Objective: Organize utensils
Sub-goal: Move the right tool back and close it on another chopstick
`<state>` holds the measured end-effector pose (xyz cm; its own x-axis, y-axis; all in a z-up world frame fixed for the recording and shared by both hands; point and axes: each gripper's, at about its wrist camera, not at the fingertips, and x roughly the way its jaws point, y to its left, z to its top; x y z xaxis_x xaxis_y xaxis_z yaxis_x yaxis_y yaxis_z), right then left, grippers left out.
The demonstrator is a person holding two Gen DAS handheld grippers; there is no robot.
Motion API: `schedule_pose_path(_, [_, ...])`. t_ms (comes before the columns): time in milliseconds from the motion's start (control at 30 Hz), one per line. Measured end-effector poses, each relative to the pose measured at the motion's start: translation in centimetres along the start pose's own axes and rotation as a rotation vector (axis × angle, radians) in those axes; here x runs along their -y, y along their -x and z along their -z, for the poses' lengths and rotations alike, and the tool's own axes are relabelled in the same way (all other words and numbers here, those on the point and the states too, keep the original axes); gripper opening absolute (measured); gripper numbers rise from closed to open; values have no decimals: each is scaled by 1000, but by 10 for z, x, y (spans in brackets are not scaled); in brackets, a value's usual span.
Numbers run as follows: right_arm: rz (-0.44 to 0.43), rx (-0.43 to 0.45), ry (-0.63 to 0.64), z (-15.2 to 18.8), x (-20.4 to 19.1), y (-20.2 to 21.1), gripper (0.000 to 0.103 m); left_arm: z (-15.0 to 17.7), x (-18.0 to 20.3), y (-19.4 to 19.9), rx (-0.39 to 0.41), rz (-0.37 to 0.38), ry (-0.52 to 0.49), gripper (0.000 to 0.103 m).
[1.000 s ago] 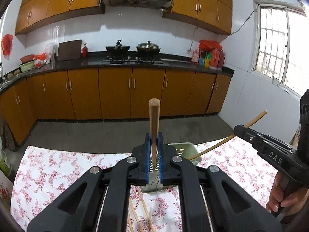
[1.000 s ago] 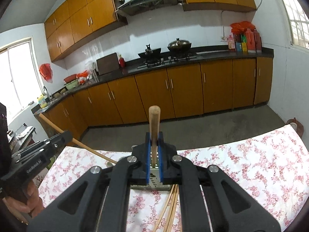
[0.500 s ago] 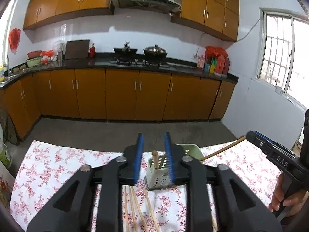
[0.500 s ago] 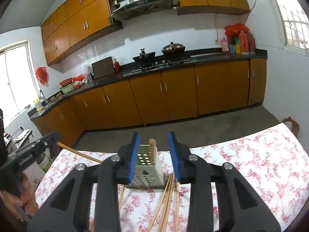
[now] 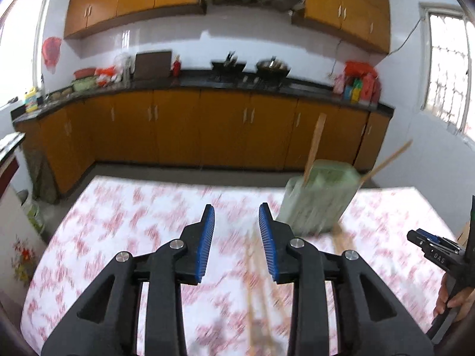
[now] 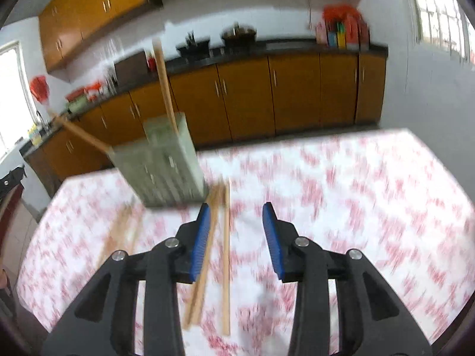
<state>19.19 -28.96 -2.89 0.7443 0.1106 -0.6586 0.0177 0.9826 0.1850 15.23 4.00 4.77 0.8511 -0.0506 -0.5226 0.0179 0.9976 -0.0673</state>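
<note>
A pale green perforated utensil holder (image 5: 319, 197) stands on the floral tablecloth (image 5: 124, 216), blurred by motion. It also shows in the right wrist view (image 6: 161, 163). Two wooden chopsticks stand in it, one upright (image 5: 314, 151) and one leaning outward (image 5: 386, 158); in the right wrist view they show upright (image 6: 164, 86) and leaning left (image 6: 83, 136). Loose chopsticks (image 6: 219, 237) lie on the cloth below the holder, and show blurred in the left wrist view (image 5: 255, 281). My left gripper (image 5: 236, 238) is open and empty. My right gripper (image 6: 236, 240) is open and empty above the loose chopsticks.
More loose chopsticks (image 6: 121, 231) lie left of the holder. The right gripper body (image 5: 436, 250) and a hand show at the right edge. Orange kitchen cabinets (image 5: 207, 130) and a dark counter stand beyond the table's far edge (image 5: 184, 181).
Both grippers opened and let their chopsticks drop into the holder. Both have since pulled back and swung, so the holder sits off-centre in each view.
</note>
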Motion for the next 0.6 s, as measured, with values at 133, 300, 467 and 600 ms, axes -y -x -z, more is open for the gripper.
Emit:
schedule_pose_path(133, [-11,-96,27,31,-10,-30,31,37,-14,-19,-96,-29,31,32])
schedule_pose_path(300, [3,-164,56,54,-19,-55,29,75,-26,-38,-202,-35,78,32])
schedule_pose_path(467, [53,-165,101,62,-20,-62,10,91,-23,-43,-228,-17,64,33])
schedule_pose_path(600, [77,-155,67,58,-9,-64,8,97,-15,-48,-243,15,48,33])
